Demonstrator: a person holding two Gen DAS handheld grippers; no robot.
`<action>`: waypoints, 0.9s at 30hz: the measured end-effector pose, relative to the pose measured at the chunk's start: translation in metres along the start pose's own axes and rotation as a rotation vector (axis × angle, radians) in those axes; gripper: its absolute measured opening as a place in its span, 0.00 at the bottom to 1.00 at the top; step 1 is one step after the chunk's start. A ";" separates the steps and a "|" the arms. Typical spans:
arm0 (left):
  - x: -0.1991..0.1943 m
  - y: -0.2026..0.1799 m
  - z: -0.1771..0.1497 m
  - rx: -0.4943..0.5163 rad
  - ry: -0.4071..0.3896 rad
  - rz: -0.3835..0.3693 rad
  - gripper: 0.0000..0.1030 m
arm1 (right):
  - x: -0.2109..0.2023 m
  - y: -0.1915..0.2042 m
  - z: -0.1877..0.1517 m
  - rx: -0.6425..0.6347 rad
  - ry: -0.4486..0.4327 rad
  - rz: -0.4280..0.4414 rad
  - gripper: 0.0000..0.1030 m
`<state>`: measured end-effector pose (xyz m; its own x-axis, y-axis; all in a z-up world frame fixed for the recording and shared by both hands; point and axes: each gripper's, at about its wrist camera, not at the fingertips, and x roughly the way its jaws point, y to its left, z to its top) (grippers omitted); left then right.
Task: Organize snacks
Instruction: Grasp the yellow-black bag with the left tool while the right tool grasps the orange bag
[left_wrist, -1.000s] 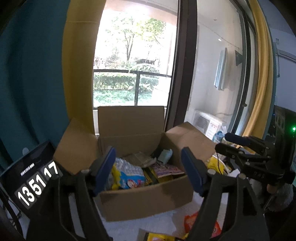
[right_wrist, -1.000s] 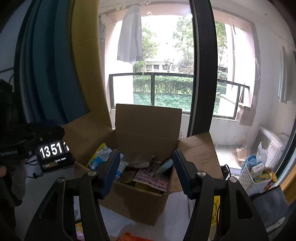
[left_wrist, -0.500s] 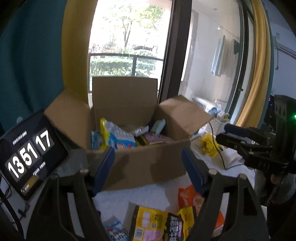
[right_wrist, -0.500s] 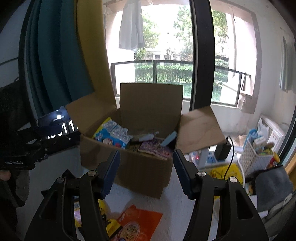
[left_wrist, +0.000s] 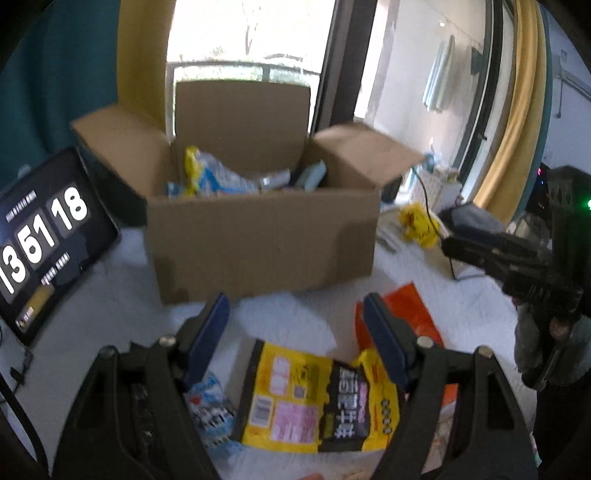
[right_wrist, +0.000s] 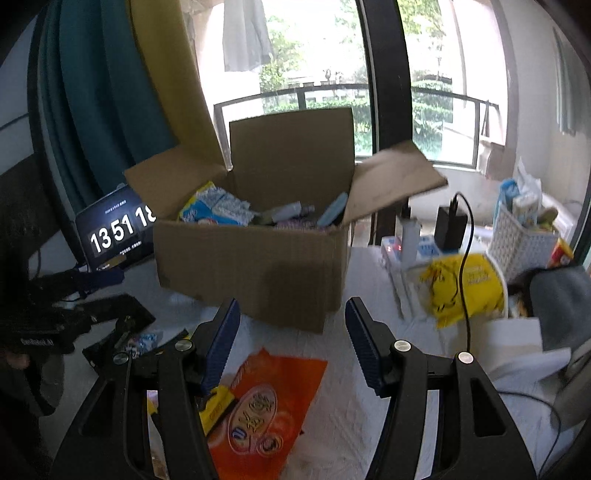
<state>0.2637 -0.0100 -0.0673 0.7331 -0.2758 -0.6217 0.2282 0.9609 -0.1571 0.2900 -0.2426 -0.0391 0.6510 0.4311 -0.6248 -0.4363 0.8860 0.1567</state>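
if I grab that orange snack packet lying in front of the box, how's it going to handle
The orange snack packet lies flat and creased on the white cloth, so it is probably thin, light and floppy, sagging from whichever edge is pinched. Its glossy film may slip between the right tongs. Any contents could crush; I can't see them.

A white cloth-covered table (right_wrist: 373, 295) carries an open cardboard box (right_wrist: 251, 269); an orange packet (right_wrist: 266, 406), a yellow packet (left_wrist: 317, 402) and a blue-and-white packet (left_wrist: 210, 413) lie before it; a clock tablet (left_wrist: 40, 236) leans at the left.
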 end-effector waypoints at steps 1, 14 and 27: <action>0.004 0.000 -0.005 -0.002 0.015 -0.001 0.74 | 0.001 -0.001 -0.004 0.006 0.009 0.008 0.61; 0.039 0.026 -0.051 -0.049 0.162 0.050 0.75 | 0.018 -0.009 -0.061 0.093 0.149 0.100 0.61; 0.057 -0.006 -0.066 -0.007 0.260 -0.111 0.84 | 0.015 0.009 -0.067 0.068 0.139 0.178 0.61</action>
<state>0.2613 -0.0299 -0.1526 0.5150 -0.3641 -0.7761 0.2930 0.9256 -0.2398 0.2539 -0.2398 -0.0983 0.4735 0.5584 -0.6812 -0.4911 0.8093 0.3222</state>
